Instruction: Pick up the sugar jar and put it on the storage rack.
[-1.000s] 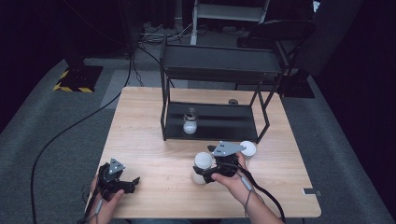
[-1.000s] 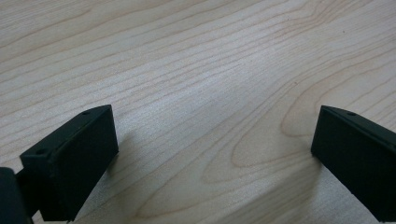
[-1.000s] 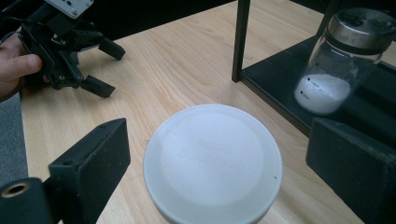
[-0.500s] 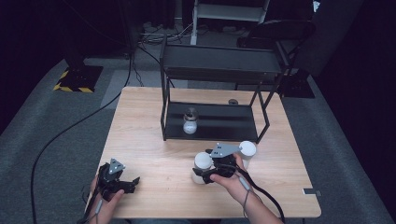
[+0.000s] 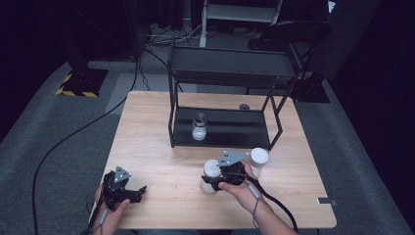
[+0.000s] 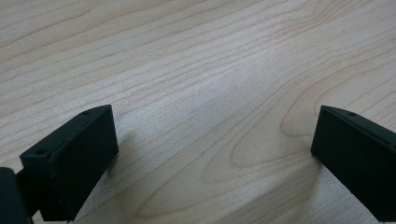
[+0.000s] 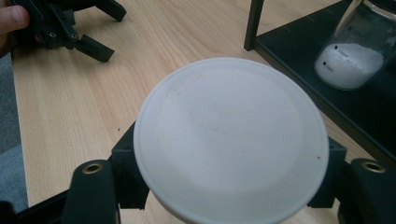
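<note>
Count of items on and around the wooden table (image 5: 161, 137)

White lidded containers: two, one (image 5: 211, 169) toward the near edge, one (image 5: 259, 157) beside it toward the right edge. Glass jars of white powder: one (image 5: 199, 126), on the lower shelf of the single black two-tier rack (image 5: 230, 68) at the far edge. Small dark round objects: one (image 5: 243, 106), near the far edge. Handheld grippers: two, left (image 5: 139, 192) and right (image 5: 209, 182).

Right gripper (image 5: 211, 182) jaws just closed onto white container (image 7: 231, 137).
</note>
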A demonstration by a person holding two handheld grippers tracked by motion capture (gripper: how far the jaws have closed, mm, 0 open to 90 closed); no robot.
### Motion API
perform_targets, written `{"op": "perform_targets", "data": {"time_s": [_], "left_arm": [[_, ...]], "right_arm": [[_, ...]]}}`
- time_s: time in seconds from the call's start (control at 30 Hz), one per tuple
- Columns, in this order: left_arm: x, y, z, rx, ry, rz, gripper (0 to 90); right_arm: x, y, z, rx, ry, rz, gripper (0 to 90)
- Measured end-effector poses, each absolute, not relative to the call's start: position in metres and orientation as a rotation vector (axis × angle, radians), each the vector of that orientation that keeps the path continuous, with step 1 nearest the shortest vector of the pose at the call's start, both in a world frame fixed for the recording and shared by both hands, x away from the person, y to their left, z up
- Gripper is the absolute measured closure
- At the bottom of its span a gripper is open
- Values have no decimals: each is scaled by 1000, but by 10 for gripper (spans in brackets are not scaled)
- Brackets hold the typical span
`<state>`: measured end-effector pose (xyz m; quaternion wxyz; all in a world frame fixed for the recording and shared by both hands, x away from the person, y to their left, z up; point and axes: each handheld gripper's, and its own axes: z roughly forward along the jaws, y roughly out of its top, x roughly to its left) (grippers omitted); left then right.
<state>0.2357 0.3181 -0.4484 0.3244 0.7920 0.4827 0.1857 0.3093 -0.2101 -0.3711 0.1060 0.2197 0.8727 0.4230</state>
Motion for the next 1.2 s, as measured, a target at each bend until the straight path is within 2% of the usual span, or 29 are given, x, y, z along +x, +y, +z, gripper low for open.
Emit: {"op": "perform_targets", "data": {"time_s": [0.33, 1.2], "left_arm": [[236, 318, -448, 2077, 1265, 488, 6], [236, 319, -448, 2078, 1263, 486, 6]], "right_arm": [[313, -213, -368, 644, 2580, 1273, 339], [321, -223, -327, 669, 2535, 1306, 340]]}}
